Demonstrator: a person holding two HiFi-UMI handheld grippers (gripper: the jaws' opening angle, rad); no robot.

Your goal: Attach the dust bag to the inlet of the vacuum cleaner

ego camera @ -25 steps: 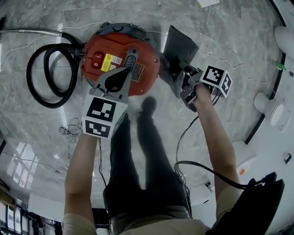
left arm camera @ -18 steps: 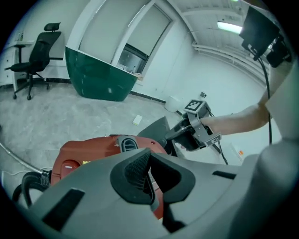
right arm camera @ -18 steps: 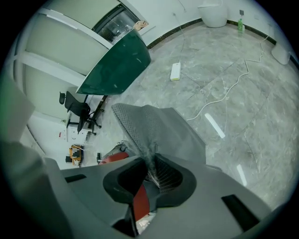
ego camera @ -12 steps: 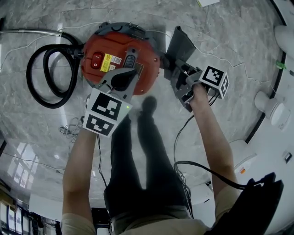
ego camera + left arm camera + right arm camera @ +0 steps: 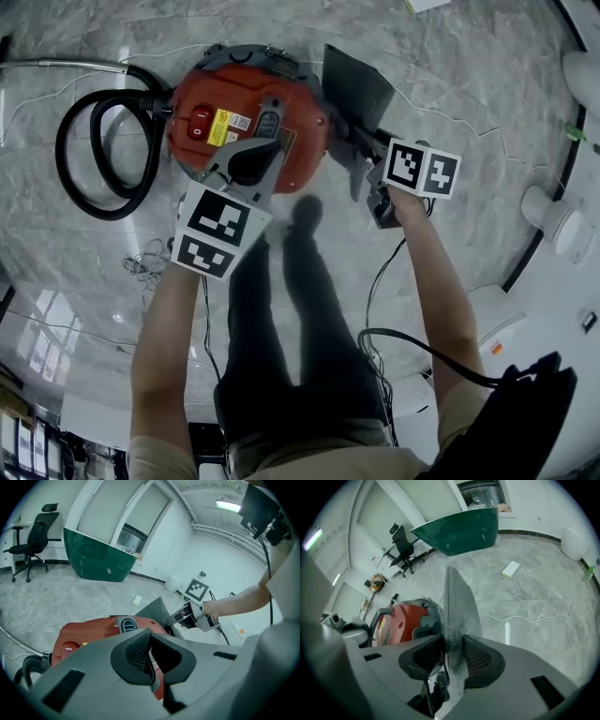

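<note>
The red vacuum cleaner [image 5: 248, 117] [image 5: 89, 637] [image 5: 401, 620] stands on the marble floor. The dark grey dust bag [image 5: 354, 86] [image 5: 152, 611] [image 5: 457, 606] juts out from its right side, edge-on in the right gripper view. My right gripper [image 5: 366, 173] [image 5: 452, 656] straddles the bag's near end. Its jaws have just been opening and the fabric runs loosely between the pads. My left gripper [image 5: 251, 161] [image 5: 146, 651] hovers over the vacuum's top by the handle, shut, with nothing visible between its pads.
A black hose [image 5: 80, 159] coils left of the vacuum. Loose cables [image 5: 141, 262] and a white cord [image 5: 525, 617] lie on the floor, with a small white box [image 5: 510, 569] beyond. A green desk [image 5: 96, 557] and an office chair [image 5: 33, 531] stand farther off.
My right gripper has rolled, now showing two faces of its marker cube. The dust bag has swung with it toward the vacuum's far side. My left gripper has tilted slightly.
</note>
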